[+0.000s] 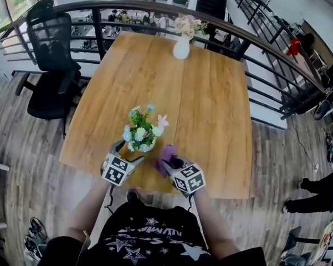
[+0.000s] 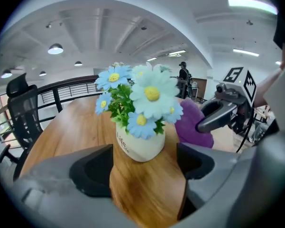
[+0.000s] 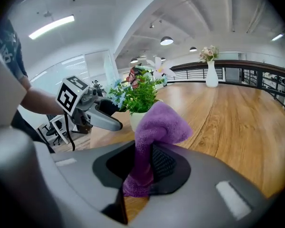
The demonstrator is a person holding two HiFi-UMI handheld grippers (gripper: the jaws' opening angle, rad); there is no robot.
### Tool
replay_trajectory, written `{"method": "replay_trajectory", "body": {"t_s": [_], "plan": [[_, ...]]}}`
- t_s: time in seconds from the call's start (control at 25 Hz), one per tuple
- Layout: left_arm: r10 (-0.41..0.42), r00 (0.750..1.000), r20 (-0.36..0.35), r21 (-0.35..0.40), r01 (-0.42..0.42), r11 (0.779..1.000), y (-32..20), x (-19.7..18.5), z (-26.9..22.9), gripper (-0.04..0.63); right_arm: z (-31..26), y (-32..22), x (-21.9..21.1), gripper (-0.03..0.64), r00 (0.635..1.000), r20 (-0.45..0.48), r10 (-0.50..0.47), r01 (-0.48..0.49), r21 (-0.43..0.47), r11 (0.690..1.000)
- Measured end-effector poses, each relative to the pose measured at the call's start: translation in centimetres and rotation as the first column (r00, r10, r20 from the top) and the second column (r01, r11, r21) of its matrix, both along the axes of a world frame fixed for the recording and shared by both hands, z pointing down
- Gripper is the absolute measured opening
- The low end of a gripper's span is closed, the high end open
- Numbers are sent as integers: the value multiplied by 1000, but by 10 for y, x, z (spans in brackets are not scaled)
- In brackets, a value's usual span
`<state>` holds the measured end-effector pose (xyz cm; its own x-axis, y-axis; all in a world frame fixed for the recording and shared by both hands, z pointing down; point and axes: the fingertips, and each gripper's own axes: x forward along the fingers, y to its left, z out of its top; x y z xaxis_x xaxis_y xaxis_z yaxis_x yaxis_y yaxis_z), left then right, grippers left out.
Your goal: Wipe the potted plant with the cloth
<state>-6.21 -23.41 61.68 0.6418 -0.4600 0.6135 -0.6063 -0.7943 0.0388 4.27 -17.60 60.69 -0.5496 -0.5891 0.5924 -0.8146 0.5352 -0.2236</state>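
Note:
A small white pot (image 2: 138, 144) of blue and white artificial flowers (image 1: 142, 129) stands near the front edge of the wooden table (image 1: 210, 104). My left gripper (image 2: 142, 161) is open, just short of the pot, with bare wood between its jaws. My right gripper (image 3: 142, 163) is shut on a purple cloth (image 3: 154, 132), which bunches up above the jaws. The cloth (image 1: 167, 154) hangs just right of the plant (image 3: 140, 96), close to it but apart. In the head view the left gripper (image 1: 123, 155) and right gripper (image 1: 167, 165) flank the pot.
A white vase of pale flowers (image 1: 182, 40) stands at the table's far edge. A black office chair (image 1: 52, 65) sits left of the table, with a dark railing (image 1: 266, 43) curving behind. The table's front edge (image 1: 155, 188) is right under my hands.

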Motion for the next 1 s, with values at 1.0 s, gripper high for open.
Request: {"method": "replay_trajectory", "body": {"t_s": [1.0], "plan": [[-300,945,-127,82,312,947,141,71,-55,218,-31,78,85,77,986,67,-152,145,96,985]]}}
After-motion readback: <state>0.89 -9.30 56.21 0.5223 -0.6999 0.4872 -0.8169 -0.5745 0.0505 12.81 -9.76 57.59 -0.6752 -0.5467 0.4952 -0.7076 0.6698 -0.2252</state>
